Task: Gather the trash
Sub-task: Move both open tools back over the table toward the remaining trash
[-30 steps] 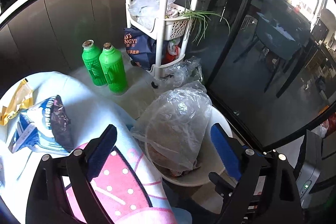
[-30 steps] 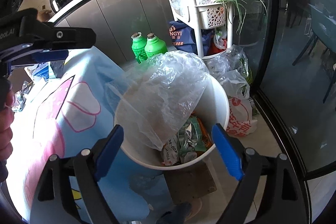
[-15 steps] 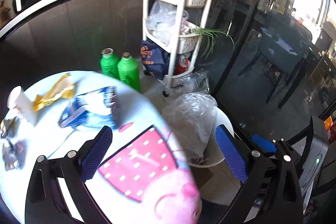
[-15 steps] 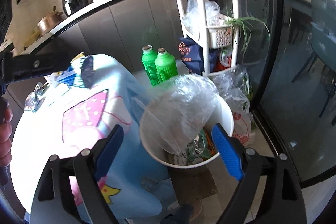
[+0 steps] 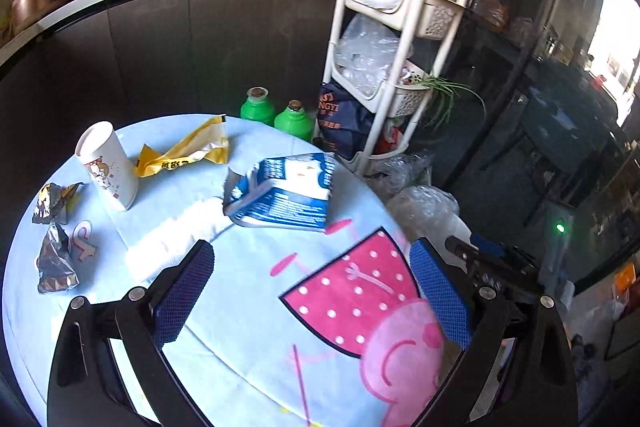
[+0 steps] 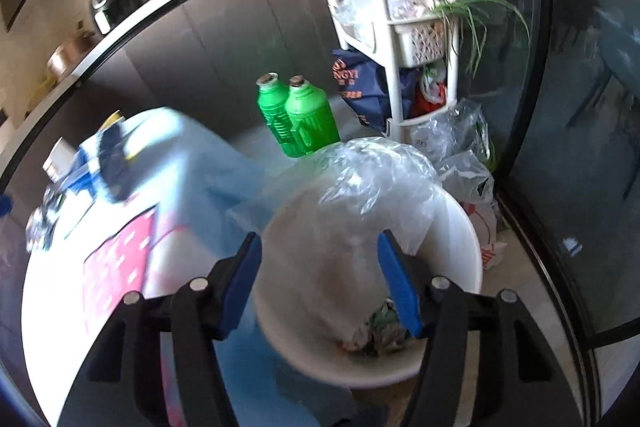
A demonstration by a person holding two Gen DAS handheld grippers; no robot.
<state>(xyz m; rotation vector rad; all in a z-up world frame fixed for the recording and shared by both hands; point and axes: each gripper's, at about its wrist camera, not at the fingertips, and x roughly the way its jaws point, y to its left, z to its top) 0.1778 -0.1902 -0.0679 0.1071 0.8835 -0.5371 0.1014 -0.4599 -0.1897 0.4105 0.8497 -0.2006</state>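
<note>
My left gripper is open and empty above the round table with the cartoon cloth. On the table lie a blue-white packet, a yellow wrapper, a paper cup and two dark crumpled wrappers. My right gripper is open and empty above the white trash bin, which holds a clear plastic bag and wrappers. The bin's bag also shows in the left wrist view, past the table's right edge.
Two green bottles stand on the floor behind the bin. A white shelf cart with bags stands by the glass door. Dark cabinets under a counter run along the back. Plastic bags lie beside the bin.
My left gripper has swung left from the bin to over the table, bringing the cup and wrappers into view. My right gripper has stayed above the bin and narrowed somewhat.
</note>
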